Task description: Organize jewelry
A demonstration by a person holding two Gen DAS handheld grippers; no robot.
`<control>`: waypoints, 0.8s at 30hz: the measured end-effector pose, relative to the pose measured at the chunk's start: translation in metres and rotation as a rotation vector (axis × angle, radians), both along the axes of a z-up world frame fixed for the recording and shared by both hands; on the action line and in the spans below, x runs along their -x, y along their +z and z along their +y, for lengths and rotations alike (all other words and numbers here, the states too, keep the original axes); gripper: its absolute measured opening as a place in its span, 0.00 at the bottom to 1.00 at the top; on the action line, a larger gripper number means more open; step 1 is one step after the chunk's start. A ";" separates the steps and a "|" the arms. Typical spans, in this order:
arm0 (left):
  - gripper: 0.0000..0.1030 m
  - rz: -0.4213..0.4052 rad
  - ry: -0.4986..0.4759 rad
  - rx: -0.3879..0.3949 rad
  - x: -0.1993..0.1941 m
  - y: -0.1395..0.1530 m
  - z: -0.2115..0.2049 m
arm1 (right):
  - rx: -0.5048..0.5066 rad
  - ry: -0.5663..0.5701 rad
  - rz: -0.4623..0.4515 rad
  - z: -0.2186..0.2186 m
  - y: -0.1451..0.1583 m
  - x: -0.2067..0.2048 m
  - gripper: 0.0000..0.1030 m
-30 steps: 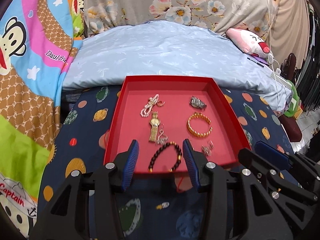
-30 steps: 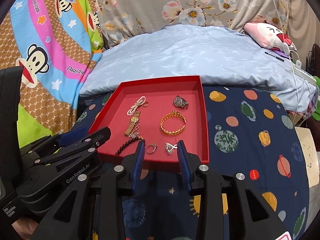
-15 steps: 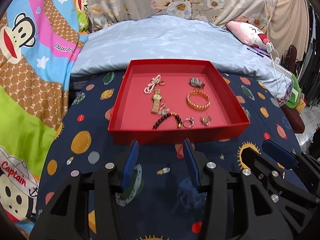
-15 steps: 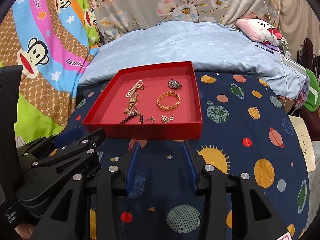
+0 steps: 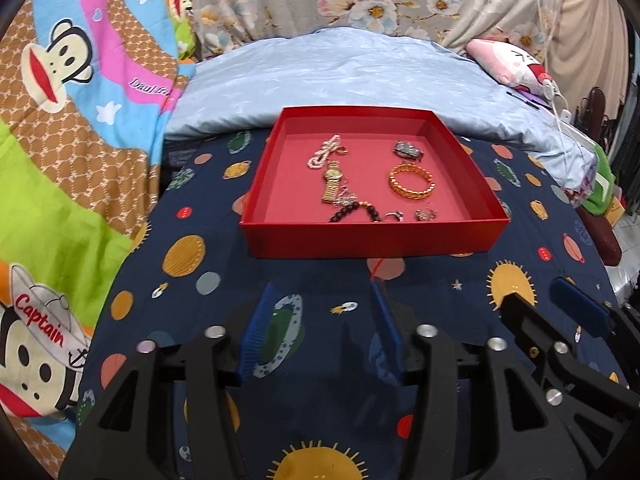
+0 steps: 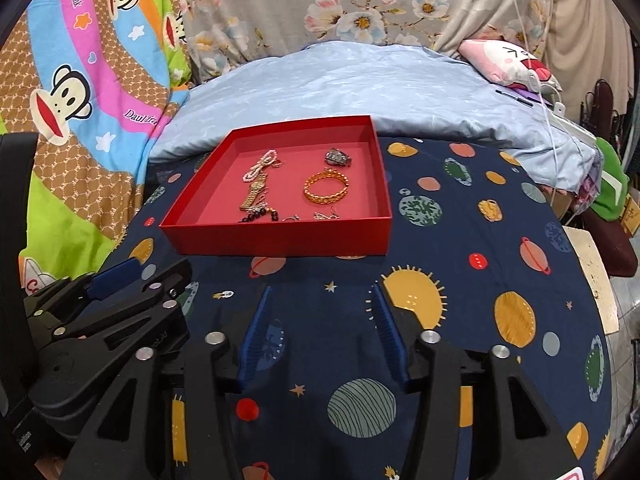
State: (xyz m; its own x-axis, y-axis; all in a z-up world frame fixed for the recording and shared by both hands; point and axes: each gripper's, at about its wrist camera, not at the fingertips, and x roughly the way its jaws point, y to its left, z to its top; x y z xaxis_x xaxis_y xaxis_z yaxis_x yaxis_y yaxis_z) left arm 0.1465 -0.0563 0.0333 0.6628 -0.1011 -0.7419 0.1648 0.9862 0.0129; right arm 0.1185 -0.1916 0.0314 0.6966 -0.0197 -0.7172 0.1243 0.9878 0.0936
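Red jewelry tray (image 5: 372,240) on the planet-print bedspread (image 5: 200,280), both grippers short of it.
We see the left gripper (image 5: 322,332) and right gripper (image 6: 320,334) with jaws opening, nothing between them; gold bangle (image 5: 412,181) and gold watch (image 5: 333,186) lie inside the tray.

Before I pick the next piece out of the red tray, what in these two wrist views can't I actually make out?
- Dark bead bracelet, right wrist view: the red tray front wall cuts off its near side.
- Small silver pieces, left wrist view: too small to identify.
- Dark item at the back: too small to identify.
- Gold watch and the chain beside it: unclear if tangled.
- Person's hands: out of frame in both views.
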 end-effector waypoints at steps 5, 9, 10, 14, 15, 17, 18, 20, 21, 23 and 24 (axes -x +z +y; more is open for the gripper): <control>0.71 -0.011 0.038 -0.011 0.003 0.001 0.009 | 0.001 -0.037 -0.007 -0.004 0.000 0.005 0.68; 0.83 -0.019 0.056 -0.031 0.005 0.001 0.012 | 0.004 -0.053 -0.004 -0.006 -0.002 0.007 0.72; 0.87 -0.021 0.062 -0.036 0.006 0.001 0.013 | 0.008 -0.057 -0.004 -0.006 -0.003 0.008 0.73; 0.89 -0.018 0.077 -0.039 0.008 0.000 0.017 | 0.019 -0.070 -0.005 -0.006 -0.004 0.011 0.79; 0.89 -0.017 0.080 -0.039 0.009 -0.001 0.017 | 0.025 -0.075 -0.005 -0.006 -0.004 0.012 0.81; 0.90 -0.015 0.082 -0.044 0.010 -0.001 0.018 | 0.034 -0.083 -0.008 -0.006 -0.004 0.013 0.83; 0.90 -0.014 0.081 -0.045 0.011 -0.001 0.019 | 0.039 -0.087 -0.011 -0.006 -0.005 0.014 0.83; 0.90 -0.012 0.080 -0.049 0.013 -0.001 0.019 | 0.044 -0.094 -0.012 -0.006 -0.005 0.015 0.83; 0.90 -0.011 0.082 -0.051 0.014 -0.001 0.019 | 0.045 -0.096 -0.011 -0.006 -0.005 0.016 0.83; 0.90 -0.006 0.085 -0.051 0.015 -0.002 0.020 | 0.046 -0.098 -0.010 -0.005 -0.005 0.017 0.83; 0.90 -0.004 0.087 -0.051 0.016 -0.002 0.021 | 0.046 -0.098 -0.009 -0.005 -0.005 0.017 0.83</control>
